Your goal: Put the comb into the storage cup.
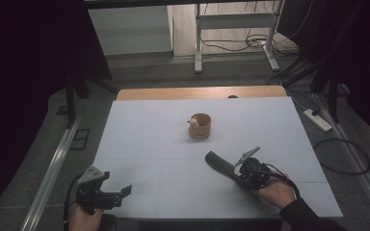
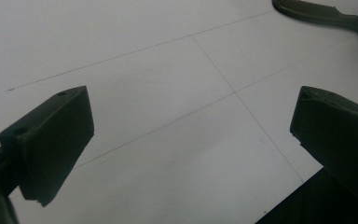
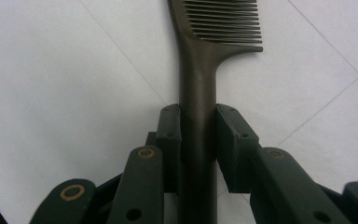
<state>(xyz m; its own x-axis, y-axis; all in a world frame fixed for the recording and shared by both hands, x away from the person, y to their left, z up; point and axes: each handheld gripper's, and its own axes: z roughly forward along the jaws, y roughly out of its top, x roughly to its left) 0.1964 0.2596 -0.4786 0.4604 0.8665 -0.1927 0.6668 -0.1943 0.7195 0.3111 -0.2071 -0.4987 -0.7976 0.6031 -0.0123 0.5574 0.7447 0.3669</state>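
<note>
With the right tool (image 3: 198, 135) clenched on the handle of the dark comb (image 3: 204, 70), which lies on the white bench (image 1: 139, 144) well short of the wooden cup (image 1: 201, 126), and the left tool (image 2: 191, 140) released, the smooth handle could swivel or slip when lifted.

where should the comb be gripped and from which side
By its handle, from the handle end, along its length. The comb lies flat on the white table, and its plain narrow handle fits between the pads, while the toothed head is wider and uneven. The right gripper already sits that way, its jaws pressed on both sides of the handle.
</note>
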